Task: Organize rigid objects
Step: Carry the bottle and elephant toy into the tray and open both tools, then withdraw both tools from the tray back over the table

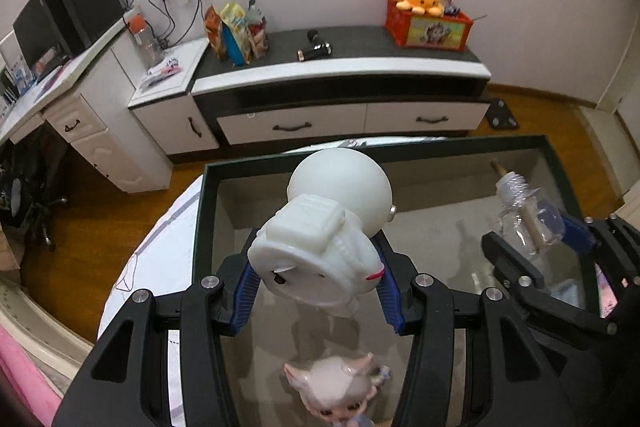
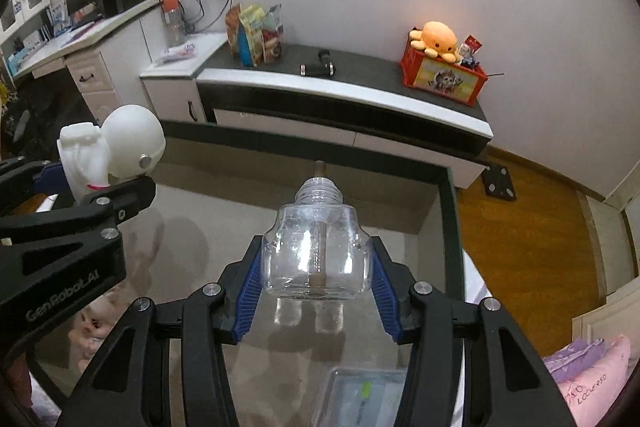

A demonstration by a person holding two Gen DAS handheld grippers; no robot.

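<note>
White figure: the left claw [image 1: 318,277] is clenching a white astronaut figure [image 1: 320,243] around its body, round head pointing away, above the near-left part of the glass worktop [image 1: 440,223].
Clear bottle: the right claw [image 2: 318,277] is gripping a clear bottle [image 2: 316,251] by its sides, neck and inner stick pointing away, over the middle of the worktop.
Step in hand: both pieces are being carried, I judge, toward a spot to set down; neither is touching the glass.
Doing it well: it is worth keeping both grips firm and lowering each base flat, since the round-headed figure looks top-heavy and the bottle is smooth.
Nearby things: a small doll [image 1: 340,393] is standing under the left claw at the near edge; a clear flat box [image 2: 360,391] is lying near the near edge below the bottle.
Edges: the dark frame is running along the far and right edges; wooden floor is lying beyond.
Open room: the middle and far part of the glass is looking free; the two claws are sitting close side by side, so spreading them is wise.
</note>
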